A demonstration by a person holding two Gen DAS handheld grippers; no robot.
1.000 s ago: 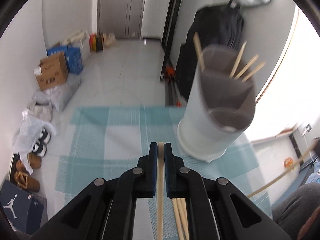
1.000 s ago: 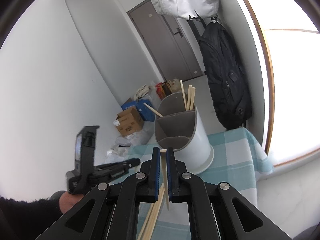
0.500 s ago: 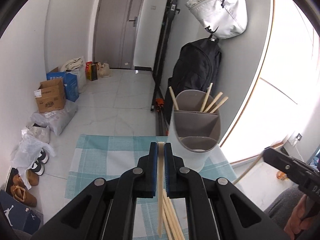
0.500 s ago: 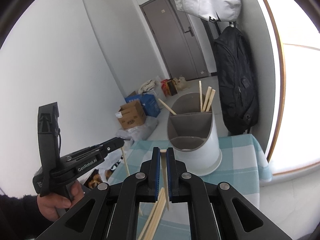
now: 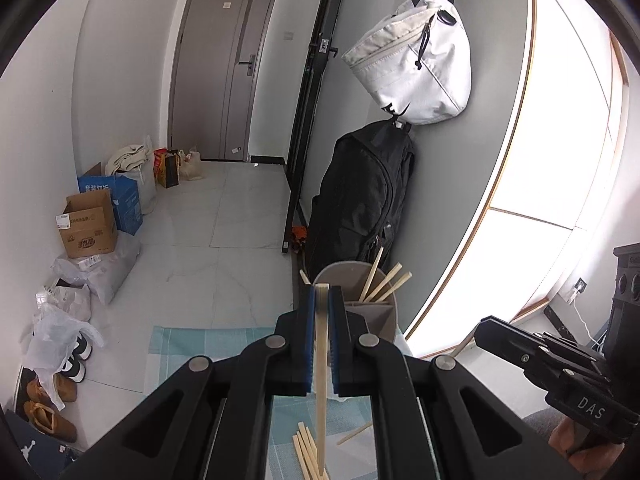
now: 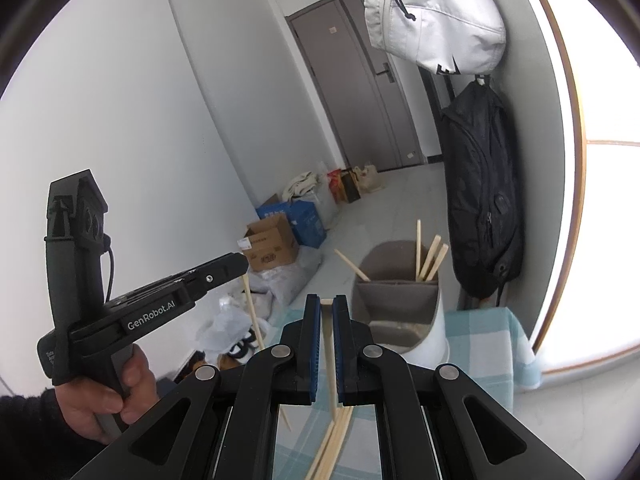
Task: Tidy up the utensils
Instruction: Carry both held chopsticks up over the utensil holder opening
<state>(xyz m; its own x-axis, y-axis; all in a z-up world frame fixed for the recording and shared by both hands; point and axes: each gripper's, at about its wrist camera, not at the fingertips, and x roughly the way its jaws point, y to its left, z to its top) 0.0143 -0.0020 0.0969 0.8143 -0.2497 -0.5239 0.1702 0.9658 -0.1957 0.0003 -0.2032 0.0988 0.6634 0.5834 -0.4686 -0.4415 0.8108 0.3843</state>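
Two grippers, each pinching one wooden chopstick. Left wrist view: left gripper (image 5: 322, 300) at lower centre, blue pads pressed onto a chopstick (image 5: 321, 368) that runs straight down the slot between them, top end just above the fingertips, lower end hanging over the loose chopsticks (image 5: 306, 454) on the checked cloth (image 5: 208, 344) at the bottom of frame. Utensil holder (image 5: 374, 312), grey-lined, sits just behind and right of the fingertips, several sticks leaning in its far compartment. Right gripper (image 5: 480, 330) enters from the lower right edge, a thin stick poking from its tip. Right wrist view: right gripper (image 6: 327, 308) at lower centre, pads closed on its own chopstick (image 6: 329, 356), held lengthwise between the fingers and slanting slightly right toward the bottom; more sticks lie on the cloth below. Holder stands to the upper right of the fingertips, apart from them. Left gripper at mid-left, gripped by a hand (image 6: 102, 396), its stick dangling downward from the closed tip
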